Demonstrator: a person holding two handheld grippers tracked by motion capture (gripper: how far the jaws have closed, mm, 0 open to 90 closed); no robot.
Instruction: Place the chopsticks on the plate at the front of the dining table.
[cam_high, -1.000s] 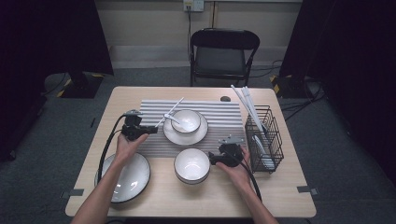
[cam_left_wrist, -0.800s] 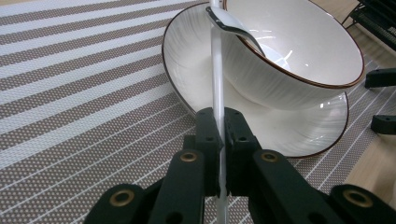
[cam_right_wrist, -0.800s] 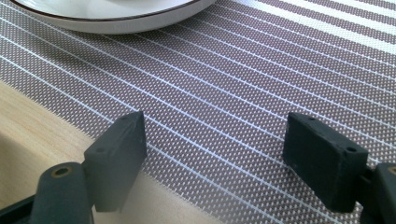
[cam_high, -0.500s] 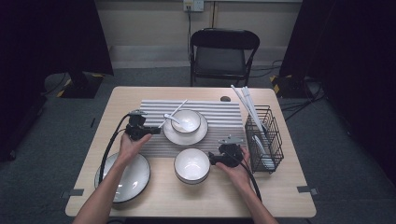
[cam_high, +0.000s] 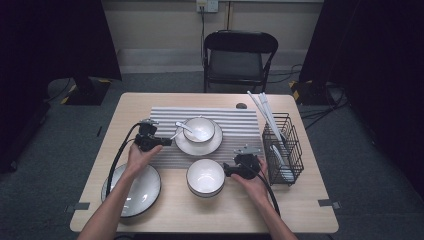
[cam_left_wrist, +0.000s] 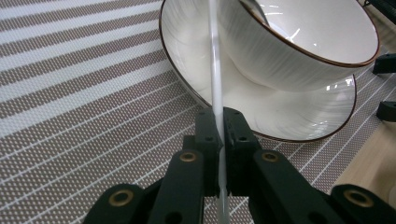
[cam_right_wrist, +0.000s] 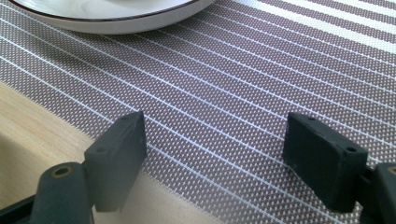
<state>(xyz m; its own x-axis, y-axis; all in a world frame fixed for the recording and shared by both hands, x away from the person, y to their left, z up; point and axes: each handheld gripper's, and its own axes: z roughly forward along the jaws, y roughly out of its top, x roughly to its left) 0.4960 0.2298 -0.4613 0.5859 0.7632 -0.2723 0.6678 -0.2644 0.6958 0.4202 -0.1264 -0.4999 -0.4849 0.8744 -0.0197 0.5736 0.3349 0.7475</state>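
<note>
Gripping spoon handle (cam_left_wrist: 215, 84) beside plate rim (cam_left_wrist: 187, 88)

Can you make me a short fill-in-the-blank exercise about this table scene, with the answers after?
1. The left claw is shut on the handle of a white ____ whose other end rests in the small bowl.
2. That small bowl stands on a ____, which lies on the striped placemat.
3. The right claw has its jaws ____, with nothing between them.
4. The white chopsticks stick out of the black wire ____ at the table's right side.

Missing words: spoon; saucer; open; basket
</note>
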